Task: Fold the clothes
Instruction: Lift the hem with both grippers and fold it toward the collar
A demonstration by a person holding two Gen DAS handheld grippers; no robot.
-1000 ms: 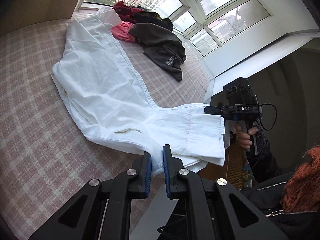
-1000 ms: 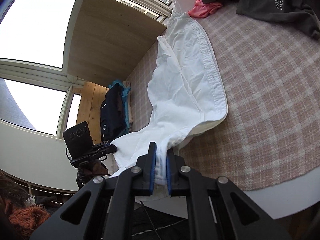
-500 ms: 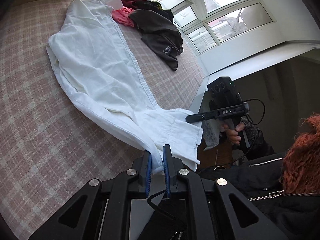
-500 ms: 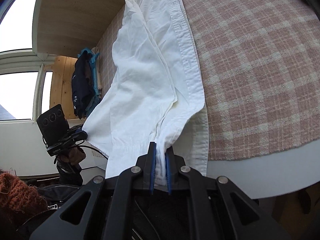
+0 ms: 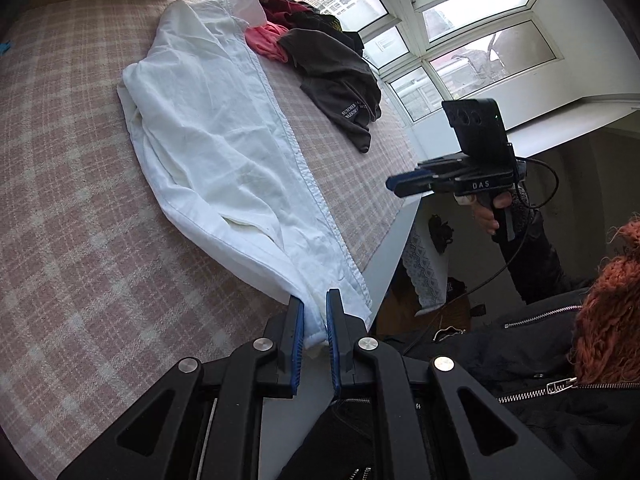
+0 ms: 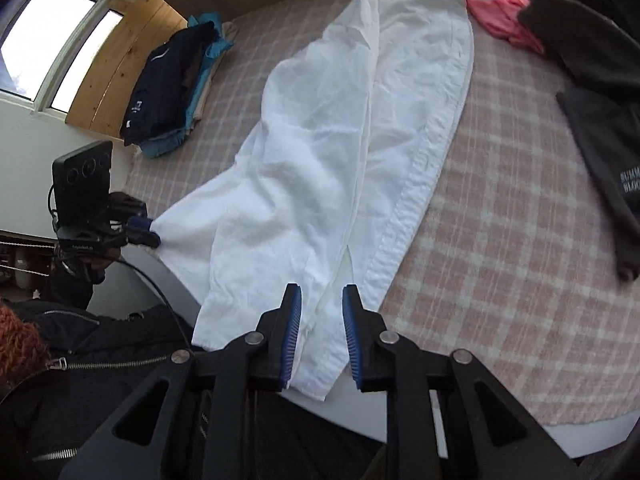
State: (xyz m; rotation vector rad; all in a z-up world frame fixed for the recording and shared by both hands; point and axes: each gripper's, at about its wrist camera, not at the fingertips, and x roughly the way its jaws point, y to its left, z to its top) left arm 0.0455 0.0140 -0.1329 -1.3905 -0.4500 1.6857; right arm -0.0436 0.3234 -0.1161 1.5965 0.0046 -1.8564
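Observation:
A white shirt [image 5: 224, 152] lies lengthwise on the pink plaid bed [image 5: 60, 240], its hem reaching the near edge. My left gripper [image 5: 314, 320] is shut on a hem corner; the right wrist view shows it [image 6: 150, 234] pinching that corner at the shirt's left side [image 6: 320, 140]. My right gripper [image 6: 320, 312] hangs over the hem with its jaws opening; the cloth lies below the gap and the pads do not press it. In the left wrist view the right gripper [image 5: 394, 184] is in the air off the bed's edge, clear of the shirt.
A pink garment [image 5: 266, 42] and dark clothes with a grey printed sweatshirt [image 5: 340, 88] are heaped at the far end by the windows. A stack of folded clothes [image 6: 172, 88] sits at the bed's left side. A person's black jacket [image 5: 500, 380] fills the near side.
The right gripper let go of the hem, its jaws parted, and it swung and rolled away over the bed edge. The left gripper kept its hold on the corner.

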